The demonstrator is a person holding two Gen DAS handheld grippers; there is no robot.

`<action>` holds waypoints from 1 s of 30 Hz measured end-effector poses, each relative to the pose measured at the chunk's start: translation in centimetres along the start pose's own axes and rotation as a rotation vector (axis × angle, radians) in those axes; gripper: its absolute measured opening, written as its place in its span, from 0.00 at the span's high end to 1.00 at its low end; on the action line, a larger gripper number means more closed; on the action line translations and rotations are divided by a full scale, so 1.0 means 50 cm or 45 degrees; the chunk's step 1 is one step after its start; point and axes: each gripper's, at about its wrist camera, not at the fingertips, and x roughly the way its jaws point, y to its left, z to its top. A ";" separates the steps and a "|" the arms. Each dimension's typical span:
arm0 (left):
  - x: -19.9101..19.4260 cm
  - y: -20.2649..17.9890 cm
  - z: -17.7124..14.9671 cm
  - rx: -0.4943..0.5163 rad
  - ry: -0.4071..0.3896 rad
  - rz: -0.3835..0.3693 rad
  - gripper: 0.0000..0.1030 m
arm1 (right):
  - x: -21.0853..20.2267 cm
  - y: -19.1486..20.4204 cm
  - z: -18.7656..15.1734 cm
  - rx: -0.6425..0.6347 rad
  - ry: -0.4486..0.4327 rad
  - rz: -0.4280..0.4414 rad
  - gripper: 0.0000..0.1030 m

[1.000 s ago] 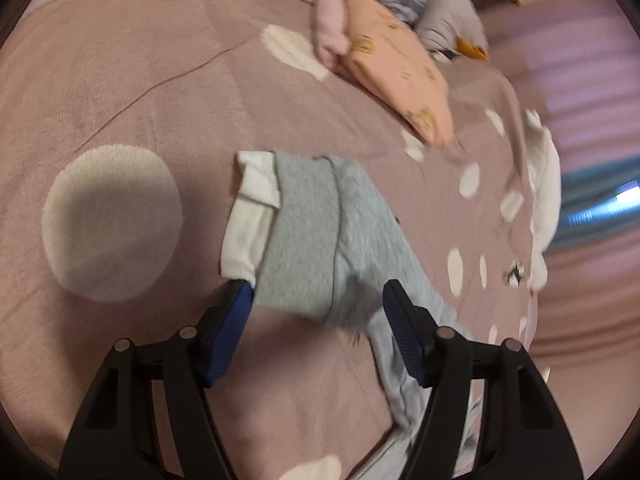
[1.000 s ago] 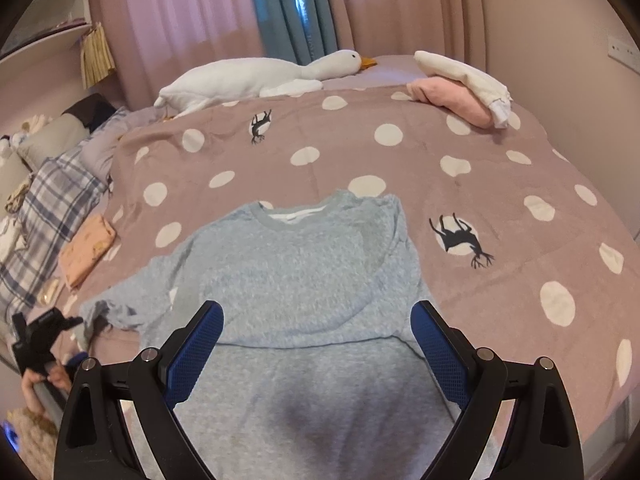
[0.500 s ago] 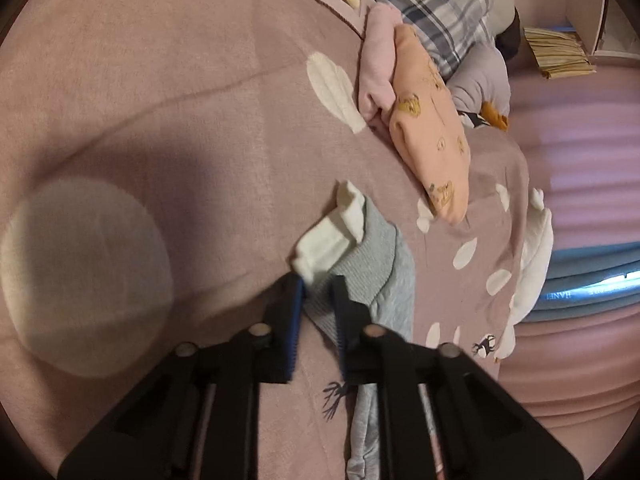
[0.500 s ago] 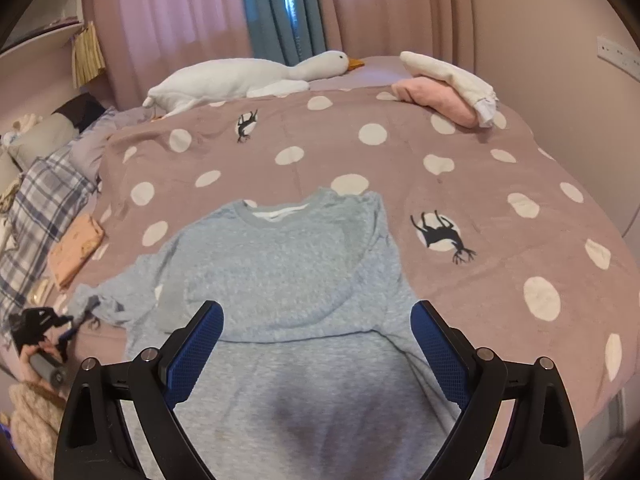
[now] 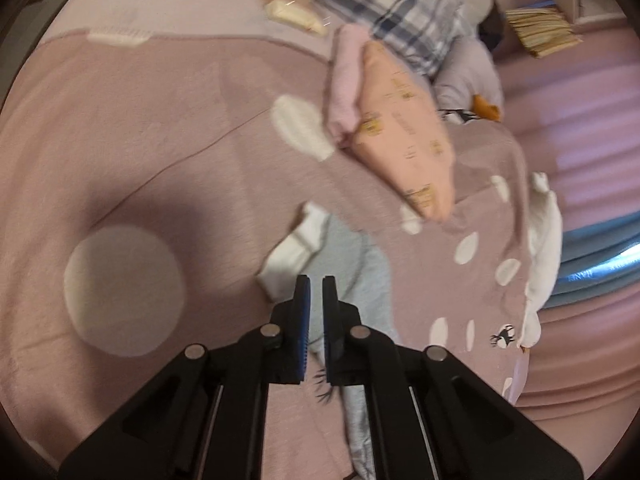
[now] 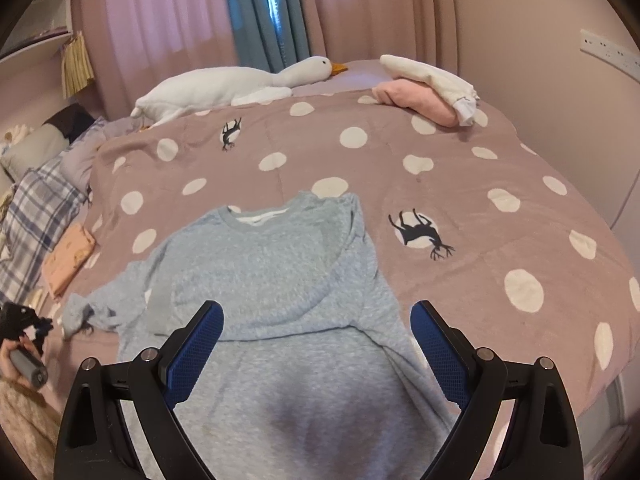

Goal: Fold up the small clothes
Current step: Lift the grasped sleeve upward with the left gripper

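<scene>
A soft, grey knit sweatshirt lies flat on the spotted fleece blanket, its hem beneath the wide-open, empty right gripper, its white-lined sleeve cuff pinched in the closed left gripper, beyond a folded peach garment.

bed: wide, under a mauve blanket with white dots and black deer
curtains: pink, a teal one in the middle, daylight through the gap
wall: plain beige, socket strip at the right
shelf: at the left
pillow: plaid, at the bed's left edge
</scene>
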 end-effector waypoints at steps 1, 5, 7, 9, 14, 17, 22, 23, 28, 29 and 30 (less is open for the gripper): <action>0.003 0.007 -0.001 -0.016 0.014 -0.001 0.93 | -0.001 -0.001 -0.001 0.000 -0.002 -0.003 0.09; 0.010 0.040 -0.023 -0.080 0.057 0.010 0.65 | 0.001 -0.003 -0.003 0.004 0.005 -0.004 0.09; 0.018 0.046 -0.035 -0.090 0.071 -0.003 0.51 | 0.002 -0.003 -0.003 0.003 0.010 -0.004 0.09; 0.019 0.039 -0.042 -0.078 0.045 -0.017 0.49 | 0.004 -0.002 -0.003 0.004 0.011 -0.006 0.09; 0.059 0.023 -0.043 -0.129 0.109 -0.124 0.48 | 0.006 -0.001 -0.005 -0.001 0.013 -0.010 0.09; 0.077 0.004 -0.038 -0.104 0.066 -0.117 0.49 | 0.011 -0.004 -0.007 0.011 0.019 -0.021 0.09; 0.095 -0.008 -0.026 -0.128 0.006 -0.109 0.57 | 0.011 -0.007 -0.009 0.005 0.015 -0.033 0.09; 0.098 -0.008 -0.024 -0.127 0.000 -0.093 0.71 | 0.012 -0.009 -0.009 0.007 0.015 -0.035 0.09; 0.088 -0.011 -0.019 -0.098 -0.010 -0.089 0.85 | 0.016 -0.017 -0.011 0.018 0.026 -0.039 0.09; 0.077 -0.016 -0.021 -0.081 -0.030 -0.077 0.85 | 0.016 -0.018 -0.011 0.016 0.026 -0.042 0.09; 0.060 -0.028 -0.023 -0.049 -0.066 -0.058 0.86 | 0.016 -0.019 -0.011 0.015 0.027 -0.049 0.09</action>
